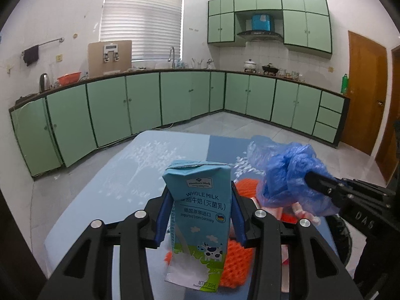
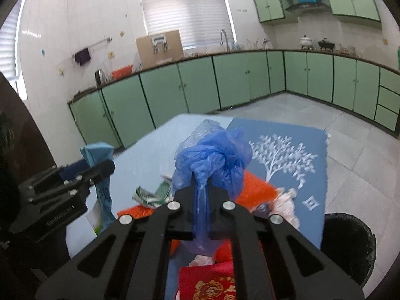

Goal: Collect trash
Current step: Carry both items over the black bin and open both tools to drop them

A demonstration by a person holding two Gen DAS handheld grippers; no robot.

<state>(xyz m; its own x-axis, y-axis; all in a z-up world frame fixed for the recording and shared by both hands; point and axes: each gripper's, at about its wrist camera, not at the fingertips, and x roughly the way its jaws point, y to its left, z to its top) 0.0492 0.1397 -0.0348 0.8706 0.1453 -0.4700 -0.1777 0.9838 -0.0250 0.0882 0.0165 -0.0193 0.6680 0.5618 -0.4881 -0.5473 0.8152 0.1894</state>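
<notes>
My left gripper (image 1: 201, 197) is shut on a light blue whole milk carton (image 1: 200, 215) and holds it upright above the table; it also shows in the right wrist view (image 2: 98, 168). My right gripper (image 2: 201, 182) is shut on a crumpled blue plastic bag (image 2: 212, 157), held above the table; the bag also shows in the left wrist view (image 1: 292, 172). On the blue table mat (image 2: 295, 165) lie orange foam netting (image 1: 232, 262), a red envelope (image 2: 210, 282), crumpled green-white wrappers (image 2: 150, 195) and pinkish tissue (image 2: 285, 202).
A black bin with a black liner (image 2: 350, 247) stands on the floor at the table's right edge. Green kitchen cabinets (image 1: 175, 97) line the far walls. A brown door (image 1: 365, 90) is at the right. Grey tiled floor lies between the table and the cabinets.
</notes>
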